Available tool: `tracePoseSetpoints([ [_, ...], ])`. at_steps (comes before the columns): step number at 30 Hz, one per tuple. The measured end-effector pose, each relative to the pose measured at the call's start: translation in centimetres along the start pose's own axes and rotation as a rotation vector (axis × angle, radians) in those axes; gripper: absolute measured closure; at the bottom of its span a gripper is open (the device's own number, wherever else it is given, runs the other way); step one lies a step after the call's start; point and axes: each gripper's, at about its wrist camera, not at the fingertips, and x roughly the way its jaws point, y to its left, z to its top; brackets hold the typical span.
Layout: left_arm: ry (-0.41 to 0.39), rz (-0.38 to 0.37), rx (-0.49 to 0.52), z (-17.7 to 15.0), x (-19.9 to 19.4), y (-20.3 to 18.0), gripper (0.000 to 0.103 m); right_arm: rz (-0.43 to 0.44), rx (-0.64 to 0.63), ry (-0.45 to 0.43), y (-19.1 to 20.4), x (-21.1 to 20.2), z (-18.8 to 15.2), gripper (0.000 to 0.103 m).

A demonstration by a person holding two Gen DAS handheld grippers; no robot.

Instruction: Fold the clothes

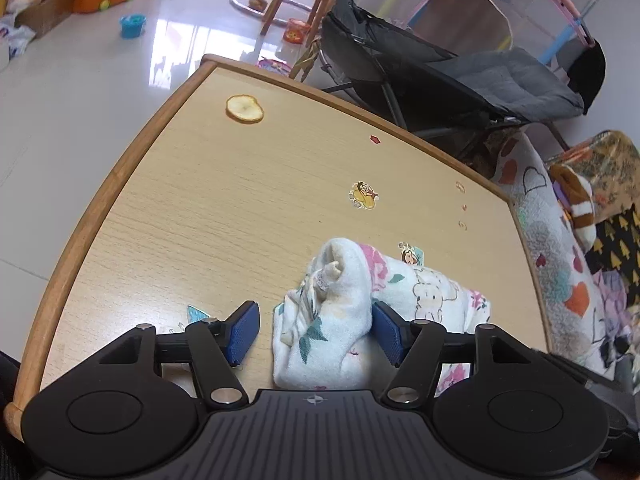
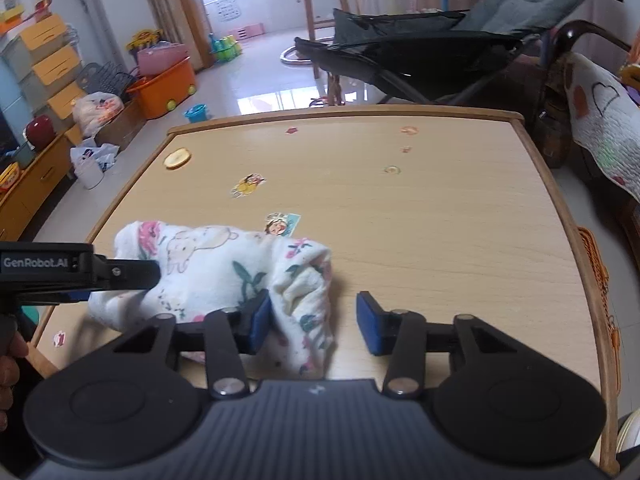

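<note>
Folding looks barely begun, by my reading: the white printed garment (image 2: 208, 268) lies in a rumpled bundle at the near edge of the tabletop (image 2: 420, 208), with no flat layer or crisp crease visible. The left tongs (image 1: 316, 334) stand open around its left end, one pad beside the cloth and the other well apart. The right tongs (image 2: 314, 322) stand open around the right end, gripping nothing, so spreading and every fold seem still to come.
</note>
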Motion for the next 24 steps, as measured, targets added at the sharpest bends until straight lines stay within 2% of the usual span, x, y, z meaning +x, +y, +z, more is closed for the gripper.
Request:
tracePoseSetpoints([
  [7,0.001,-0.001,0.005,-0.17,-0.02,-0.30,0.039,0.035,0.065,-0.007,-0.28,0.02,-0.51,0.069],
  [8,0.002,-0.007,0.007,-0.19,0.01,-0.31,0.043,0.039,0.075,-0.006,-0.34,0.01,-0.55,0.070],
  [18,-0.005,-0.023,0.007,-0.55,0.32,-0.21,0.045,0.057,0.118,0.001,-0.59,0.01,-0.74,0.071],
  [20,-0.005,-0.043,-0.010,-0.67,0.38,-0.08,0.054,0.060,0.118,-0.001,-0.51,-0.03,-0.80,0.072],
  [24,0.009,-0.075,-0.028,-0.74,0.64,0.17,0.061,0.065,0.090,-0.014,-0.04,-0.17,-0.96,0.082],
])
